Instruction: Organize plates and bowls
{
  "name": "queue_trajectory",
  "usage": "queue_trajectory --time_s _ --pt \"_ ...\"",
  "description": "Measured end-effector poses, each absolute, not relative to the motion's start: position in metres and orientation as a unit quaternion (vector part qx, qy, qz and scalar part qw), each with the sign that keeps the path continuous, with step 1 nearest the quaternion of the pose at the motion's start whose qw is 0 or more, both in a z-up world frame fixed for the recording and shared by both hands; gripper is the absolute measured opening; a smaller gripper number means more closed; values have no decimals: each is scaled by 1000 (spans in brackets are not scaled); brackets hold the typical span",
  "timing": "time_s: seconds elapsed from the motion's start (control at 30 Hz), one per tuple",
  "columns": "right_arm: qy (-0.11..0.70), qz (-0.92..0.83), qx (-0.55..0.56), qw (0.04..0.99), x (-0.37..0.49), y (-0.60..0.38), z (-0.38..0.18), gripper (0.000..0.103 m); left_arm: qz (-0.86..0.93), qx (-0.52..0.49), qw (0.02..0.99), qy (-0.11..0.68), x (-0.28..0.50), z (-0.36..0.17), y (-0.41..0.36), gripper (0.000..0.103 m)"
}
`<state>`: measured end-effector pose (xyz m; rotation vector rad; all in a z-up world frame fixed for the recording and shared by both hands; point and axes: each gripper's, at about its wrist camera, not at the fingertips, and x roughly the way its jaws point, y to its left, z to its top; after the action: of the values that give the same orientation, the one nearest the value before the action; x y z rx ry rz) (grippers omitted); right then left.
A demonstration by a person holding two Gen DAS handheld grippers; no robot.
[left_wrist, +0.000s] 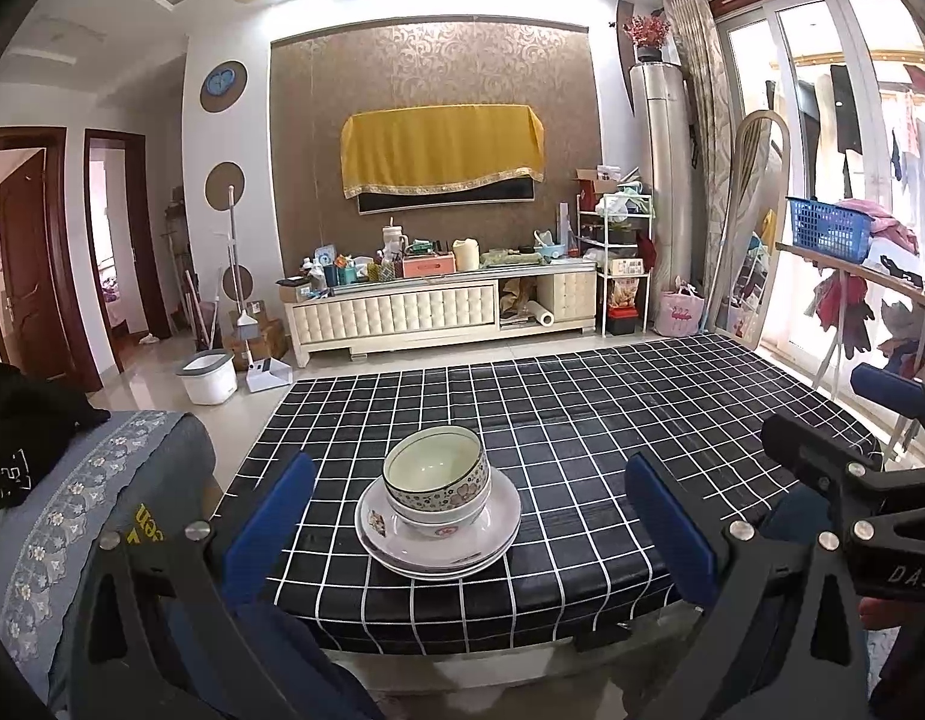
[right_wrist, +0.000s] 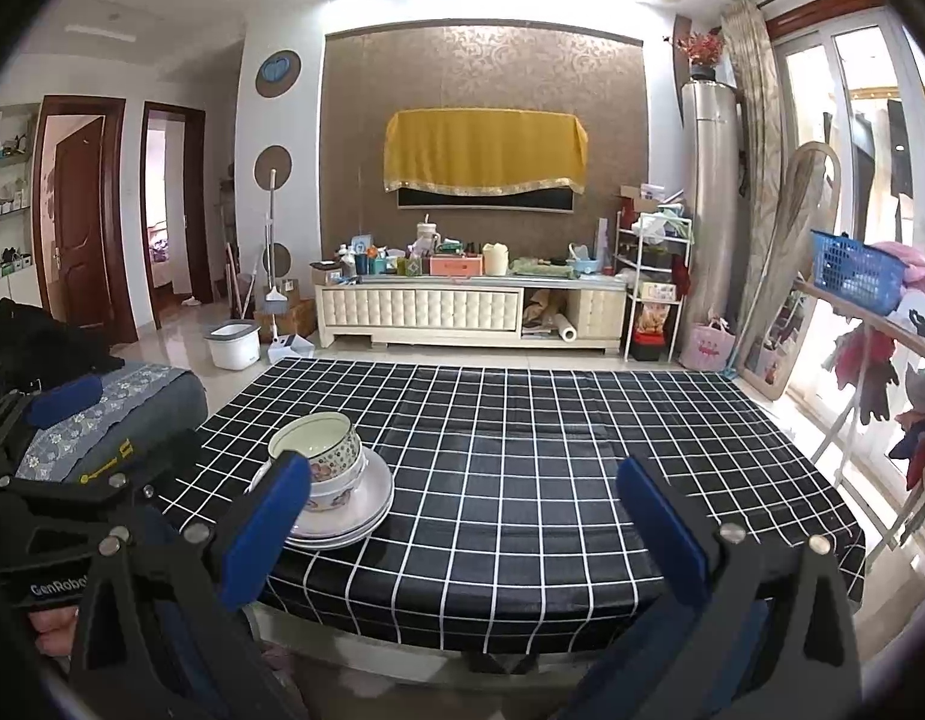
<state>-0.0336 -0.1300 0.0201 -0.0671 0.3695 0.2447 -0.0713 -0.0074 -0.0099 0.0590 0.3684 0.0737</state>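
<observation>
Two nested flower-patterned bowls (left_wrist: 436, 477) sit on a stack of white plates (left_wrist: 501, 525) near the front edge of the black checked table (left_wrist: 612, 420). My left gripper (left_wrist: 471, 516) is open, held back from the table edge, with the stack centred between its blue fingers (left_wrist: 270, 516) but not touched. In the right wrist view the same bowls (right_wrist: 318, 450) and plates (right_wrist: 366, 504) stand at the left, partly hidden behind one finger. My right gripper (right_wrist: 462, 528) is open and holds nothing, off to the right of the stack. The right gripper's body (left_wrist: 852, 480) shows at the left view's right edge.
A grey sofa arm with flowered trim (left_wrist: 90, 516) and a black garment (left_wrist: 24, 426) stand left of the table. Beyond the table are a white bucket (left_wrist: 207, 375), a cluttered TV cabinet (left_wrist: 438, 306) and, at right, a drying rack with a blue basket (left_wrist: 828, 228).
</observation>
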Motion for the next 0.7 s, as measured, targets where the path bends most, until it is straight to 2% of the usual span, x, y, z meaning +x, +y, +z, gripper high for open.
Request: queue_trajectory --time_s 0.7 --pt "188 119 -29 975 -39 -133 18 103 27 16 981 191 -75 -13 -5 102"
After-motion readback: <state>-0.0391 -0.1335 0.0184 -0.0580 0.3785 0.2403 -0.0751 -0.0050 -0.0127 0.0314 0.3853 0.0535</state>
